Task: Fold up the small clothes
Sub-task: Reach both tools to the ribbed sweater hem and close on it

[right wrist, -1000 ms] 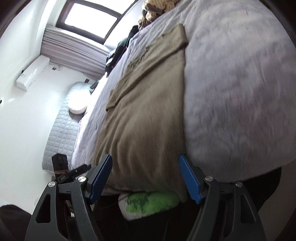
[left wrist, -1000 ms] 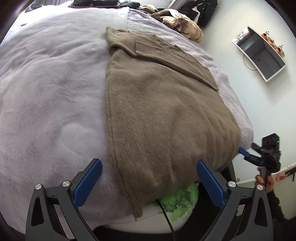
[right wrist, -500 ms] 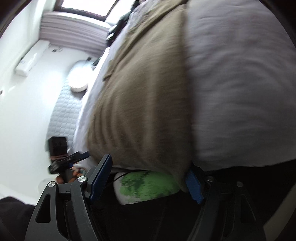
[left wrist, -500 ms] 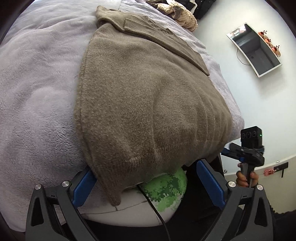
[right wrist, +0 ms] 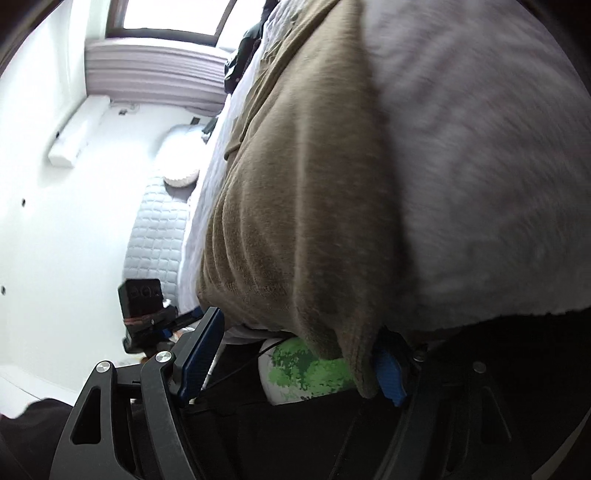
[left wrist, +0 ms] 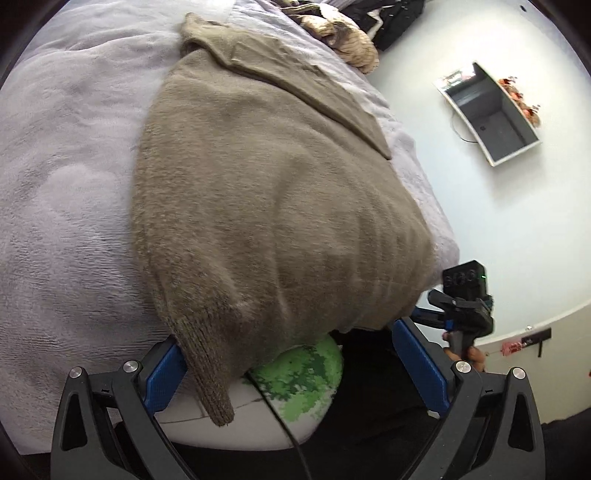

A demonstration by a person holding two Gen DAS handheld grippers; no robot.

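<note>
A brown knit sweater (left wrist: 277, 203) lies flat on the lilac blanket (left wrist: 66, 184) of a bed, one sleeve folded across its top. Its ribbed hem hangs over the near edge. My left gripper (left wrist: 291, 369) is open at that edge, the hem's left corner dangling just inside its left finger (left wrist: 166, 373). In the right wrist view the sweater (right wrist: 295, 203) drapes the same way. My right gripper (right wrist: 295, 363) is open too, the hem's other corner hanging against its right finger (right wrist: 388, 373). Each gripper shows in the other's view: the right gripper (left wrist: 428, 315), the left gripper (right wrist: 184, 317).
A white and green patterned cushion (left wrist: 306, 373) with a black cable (left wrist: 280, 417) sits under the hanging hem. Loose clothes (left wrist: 343, 40) are piled at the bed's far end. A wall shelf (left wrist: 491, 114) hangs to the right. A window (right wrist: 170, 18) and an air conditioner (right wrist: 77, 136) are beyond.
Both grippers have sunk and closed in on the bed's near edge. The sweater's hem corners, earlier ahead of the fingers, now hang between the open jaws.
</note>
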